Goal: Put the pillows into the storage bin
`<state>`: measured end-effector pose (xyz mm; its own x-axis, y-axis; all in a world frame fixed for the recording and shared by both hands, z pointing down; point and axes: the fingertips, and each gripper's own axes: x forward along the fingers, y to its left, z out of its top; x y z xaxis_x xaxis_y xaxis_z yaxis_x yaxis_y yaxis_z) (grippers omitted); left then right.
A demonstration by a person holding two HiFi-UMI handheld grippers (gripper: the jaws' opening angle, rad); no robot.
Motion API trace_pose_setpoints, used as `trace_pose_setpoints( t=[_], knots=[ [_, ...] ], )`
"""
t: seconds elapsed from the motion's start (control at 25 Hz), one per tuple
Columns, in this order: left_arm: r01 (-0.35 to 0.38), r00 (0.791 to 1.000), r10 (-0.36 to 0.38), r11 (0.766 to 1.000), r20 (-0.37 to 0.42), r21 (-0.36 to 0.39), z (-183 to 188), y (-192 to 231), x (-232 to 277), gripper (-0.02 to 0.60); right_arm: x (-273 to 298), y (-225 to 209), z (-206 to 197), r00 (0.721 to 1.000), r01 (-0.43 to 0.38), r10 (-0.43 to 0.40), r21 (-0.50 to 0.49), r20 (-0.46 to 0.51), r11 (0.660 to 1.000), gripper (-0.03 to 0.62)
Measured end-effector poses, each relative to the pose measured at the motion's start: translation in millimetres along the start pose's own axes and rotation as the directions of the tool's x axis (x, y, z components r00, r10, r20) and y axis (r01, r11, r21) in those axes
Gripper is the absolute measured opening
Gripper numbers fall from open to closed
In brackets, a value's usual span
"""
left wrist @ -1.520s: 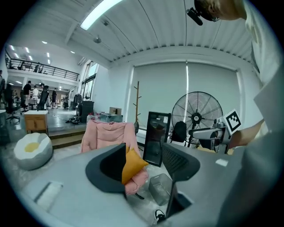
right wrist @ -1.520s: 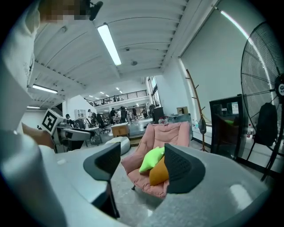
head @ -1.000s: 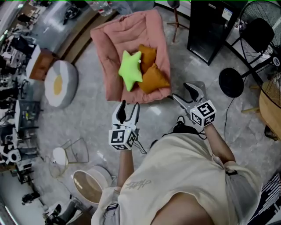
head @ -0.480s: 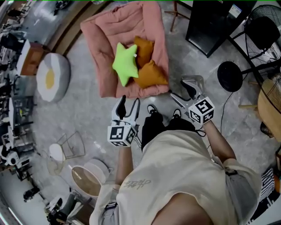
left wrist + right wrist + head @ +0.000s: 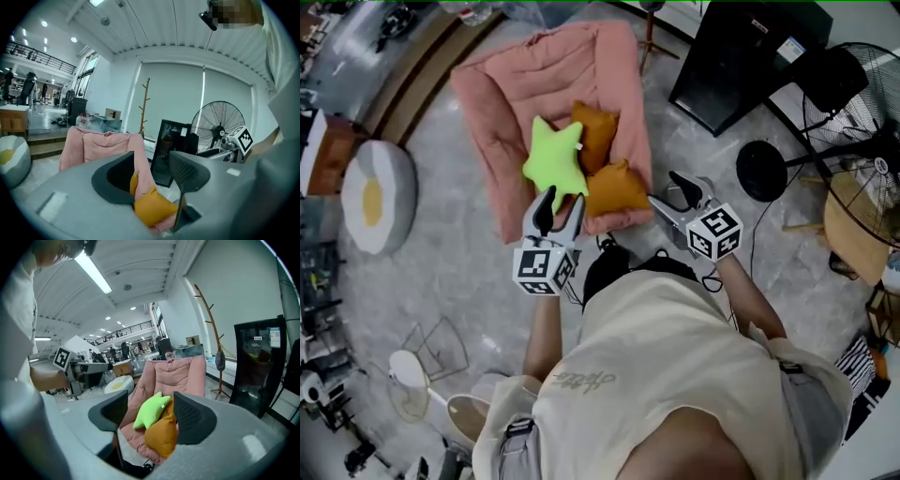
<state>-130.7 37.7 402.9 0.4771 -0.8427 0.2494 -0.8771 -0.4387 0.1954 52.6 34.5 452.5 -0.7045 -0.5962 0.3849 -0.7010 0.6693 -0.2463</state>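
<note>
A pink padded lounger (image 5: pixel 546 84) lies on the grey floor ahead of me. On it rest a green star pillow (image 5: pixel 553 161) and two orange pillows, one behind (image 5: pixel 595 131) and one in front (image 5: pixel 617 186). My left gripper (image 5: pixel 561 204) hovers at the lounger's near edge just below the star; its jaws have just been closing a little but stand open with nothing between them. My right gripper (image 5: pixel 667 190) is open beside the front orange pillow, apart from it. The right gripper view frames the star (image 5: pixel 150 411) and an orange pillow (image 5: pixel 161 434) beyond its jaws (image 5: pixel 150 416).
A fried-egg cushion (image 5: pixel 370 197) lies at the left. A black cabinet (image 5: pixel 741 66), a fan's round base (image 5: pixel 759 171) and standing fans (image 5: pixel 862 178) crowd the right. A wire frame (image 5: pixel 441 347) and a small white fan sit at the lower left.
Both grippers have moved forward to the near edge of the pink lounger, and the pillows now sit right before them. Nothing has been taken hold of.
</note>
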Motion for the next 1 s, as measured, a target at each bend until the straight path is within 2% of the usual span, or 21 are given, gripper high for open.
trace_pose_setpoints(
  t=[0.08, 0.16, 0.28, 0.48, 0.64, 0.8, 1.0],
  knots=[
    [0.033, 0.999, -0.033, 0.999, -0.011, 0.019, 2.9, 13.0, 10.3, 0.252, 20.4, 1.9, -6.9, 0.999, 0.007, -0.008, -0.02, -0.052, 1.0, 0.307],
    [0.067, 0.997, -0.066, 0.997, -0.026, 0.036, 3.7, 23.5, 18.1, 0.252, 41.9, -0.8, -32.9, 0.987, -0.002, -0.003, -0.037, -0.159, 0.999, 0.31],
    [0.108, 0.993, -0.106, 0.993, -0.049, 0.039, 2.7, 41.2, 27.4, 0.251, 71.3, -10.9, -82.2, 0.947, -0.019, 0.011, -0.021, -0.322, 1.0, 0.311],
    [0.132, 0.987, -0.13, 0.991, -0.097, 0.019, -4.2, 56.8, 31.8, 0.252, 97.2, -28.8, -140.6, 0.872, 0.0, -0.018, -0.036, -0.488, 0.999, 0.311],
    [0.129, 0.982, -0.127, 0.992, -0.142, 0.005, -14.1, 57.9, 37.3, 0.252, 114.4, -41.3, -164.3, 0.836, 0.002, -0.019, -0.032, -0.548, 0.999, 0.313],
    [0.114, 0.974, -0.112, 0.993, -0.195, -0.004, -21.2, 48.1, 37.5, 0.252, 131.0, -53.3, -190.0, 0.803, 0.005, 0.021, 0.043, -0.595, 0.999, 0.353],
    [0.054, 0.98, -0.059, 0.998, -0.191, -0.033, -7.8, 42.9, 37.6, 0.252, 140.3, -63.0, -220.7, 0.764, 0.017, 0.061, 0.114, -0.643, 0.993, 0.37]
  ],
)
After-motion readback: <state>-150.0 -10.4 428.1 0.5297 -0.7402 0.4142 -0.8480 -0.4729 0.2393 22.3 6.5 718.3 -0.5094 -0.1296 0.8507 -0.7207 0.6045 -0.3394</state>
